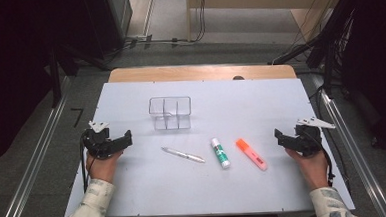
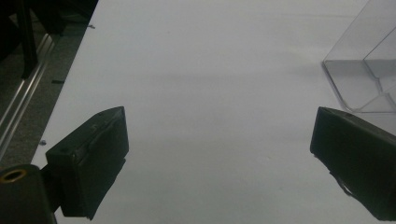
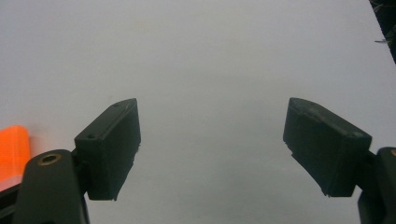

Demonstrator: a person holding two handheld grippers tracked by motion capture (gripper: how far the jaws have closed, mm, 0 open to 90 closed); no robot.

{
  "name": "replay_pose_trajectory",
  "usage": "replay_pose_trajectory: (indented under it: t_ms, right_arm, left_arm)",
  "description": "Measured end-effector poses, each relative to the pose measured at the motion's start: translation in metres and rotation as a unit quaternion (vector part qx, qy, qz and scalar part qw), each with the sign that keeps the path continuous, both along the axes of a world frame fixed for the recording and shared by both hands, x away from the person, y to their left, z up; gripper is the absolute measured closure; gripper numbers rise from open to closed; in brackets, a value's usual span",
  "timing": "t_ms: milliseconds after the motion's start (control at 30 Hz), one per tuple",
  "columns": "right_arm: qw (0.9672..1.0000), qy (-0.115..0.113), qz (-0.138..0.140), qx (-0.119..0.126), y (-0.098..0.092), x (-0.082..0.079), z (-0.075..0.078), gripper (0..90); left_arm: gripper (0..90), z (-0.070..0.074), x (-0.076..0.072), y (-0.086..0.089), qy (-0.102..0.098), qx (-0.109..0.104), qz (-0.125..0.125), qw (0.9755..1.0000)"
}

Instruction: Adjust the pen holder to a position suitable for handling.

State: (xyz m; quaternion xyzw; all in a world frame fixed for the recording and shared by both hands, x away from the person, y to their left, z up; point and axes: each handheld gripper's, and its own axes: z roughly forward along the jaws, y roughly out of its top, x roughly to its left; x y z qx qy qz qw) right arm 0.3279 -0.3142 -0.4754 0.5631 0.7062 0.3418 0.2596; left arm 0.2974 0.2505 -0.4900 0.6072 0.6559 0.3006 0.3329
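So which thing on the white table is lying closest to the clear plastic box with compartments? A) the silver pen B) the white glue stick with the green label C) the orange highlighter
A: the silver pen lies just in front of the clear plastic box, while the white glue stick and the orange highlighter lie farther to the right.

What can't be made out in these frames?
- Glue stick: label print too small in the high view.
- Orange highlighter: cut off by the right gripper view's left edge.
- Clear organizer: cut off by the left gripper view's right edge.
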Motion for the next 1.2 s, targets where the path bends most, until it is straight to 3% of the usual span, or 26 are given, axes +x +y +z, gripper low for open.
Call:
replay_pose_trajectory:
  t_ms: [567,767,867,1200]
  right_arm:
    - [0.9989,-0.013,0.046,-0.005,0.026,0.005,0.007,21.6]
    - [0.9966,-0.015,0.075,-0.028,0.055,0.015,0.008,28.2]
    - [0.9950,-0.019,0.093,-0.033,0.075,0.022,0.009,33.4]
    - [0.9921,-0.015,0.123,-0.017,0.132,0.046,0.007,59.3]
  left_arm:
    - [8.3,-0.001,0.014,-0.016,0.003,0.004,-0.019,0.9998]
    - [14.3,-0.001,0.025,-0.024,0.002,0.000,-0.033,0.9995]
    - [17.5,-0.003,0.030,-0.029,0.005,0.008,-0.041,0.9991]
    - [34.7,-0.005,0.048,-0.037,0.003,0.011,-0.058,0.9983]
